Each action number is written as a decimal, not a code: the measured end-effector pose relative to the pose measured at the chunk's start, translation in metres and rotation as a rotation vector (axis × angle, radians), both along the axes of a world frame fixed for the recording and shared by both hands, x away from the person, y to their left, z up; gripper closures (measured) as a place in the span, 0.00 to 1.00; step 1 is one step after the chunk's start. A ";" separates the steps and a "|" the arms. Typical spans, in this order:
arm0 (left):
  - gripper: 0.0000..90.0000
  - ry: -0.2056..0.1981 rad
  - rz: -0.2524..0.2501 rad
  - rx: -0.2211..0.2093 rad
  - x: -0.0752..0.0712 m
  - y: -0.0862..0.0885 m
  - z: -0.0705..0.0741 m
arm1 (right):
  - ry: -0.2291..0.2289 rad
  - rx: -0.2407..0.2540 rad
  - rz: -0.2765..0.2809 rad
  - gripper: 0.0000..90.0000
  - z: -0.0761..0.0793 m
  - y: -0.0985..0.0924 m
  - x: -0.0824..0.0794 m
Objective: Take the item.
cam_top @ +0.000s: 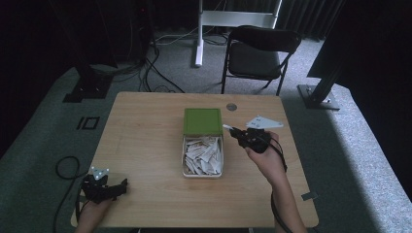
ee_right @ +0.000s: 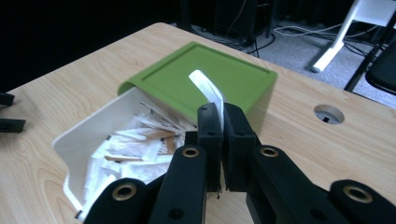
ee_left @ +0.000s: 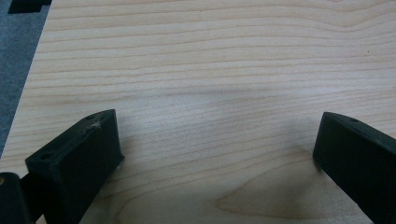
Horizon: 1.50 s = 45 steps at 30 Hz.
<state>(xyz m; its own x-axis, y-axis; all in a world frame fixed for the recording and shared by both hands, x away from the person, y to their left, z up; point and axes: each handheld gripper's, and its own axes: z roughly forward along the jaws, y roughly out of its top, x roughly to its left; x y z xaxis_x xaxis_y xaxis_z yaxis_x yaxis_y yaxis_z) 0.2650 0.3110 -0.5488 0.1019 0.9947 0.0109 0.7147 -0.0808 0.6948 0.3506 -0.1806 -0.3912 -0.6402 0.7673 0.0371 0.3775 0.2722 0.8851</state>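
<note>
While the right gripper (ee_right: 219, 109) hangs just beside the white box (cam_top: 184, 160), over the tabletop (cam_top: 145, 145), its fingers (ee_right: 210, 135) are clamped tight on 1 thin white packet (ee_right: 208, 86). Packet rises from the fingertips and curls over toward the slid-back green lid (ee_right: 224, 79). Judgement: very light, limp, paper-like, easily creased or dropped; best pinched near 1 end, flat faces against the pads. More packets (cam_top: 203, 154) lie loose in the box. Left gripper (ee_left: 215, 154) rests at the near left tabletop edge, fingers spread wide, holding nothing.
</note>
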 end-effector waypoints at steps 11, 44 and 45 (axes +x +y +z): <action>0.02 0.001 0.000 0.000 0.000 0.000 0.000 | -0.001 -0.007 -0.106 0.98 -0.022 -0.032 0.005; 0.02 0.001 0.000 -0.001 0.000 0.000 0.000 | 0.045 -0.083 -0.418 0.98 -0.106 -0.110 0.030; 0.02 0.001 0.000 -0.001 0.000 0.000 0.000 | 0.044 -0.091 -0.429 0.98 -0.108 -0.111 0.031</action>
<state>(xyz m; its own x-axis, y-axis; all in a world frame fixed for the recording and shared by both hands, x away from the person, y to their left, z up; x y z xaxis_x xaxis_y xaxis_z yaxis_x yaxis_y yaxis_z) 0.2649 0.3110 -0.5488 0.1020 0.9947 0.0097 0.7157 -0.0802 0.6938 0.3813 -0.2916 -0.4995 -0.2621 0.9648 -0.0225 0.5099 0.1583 0.8455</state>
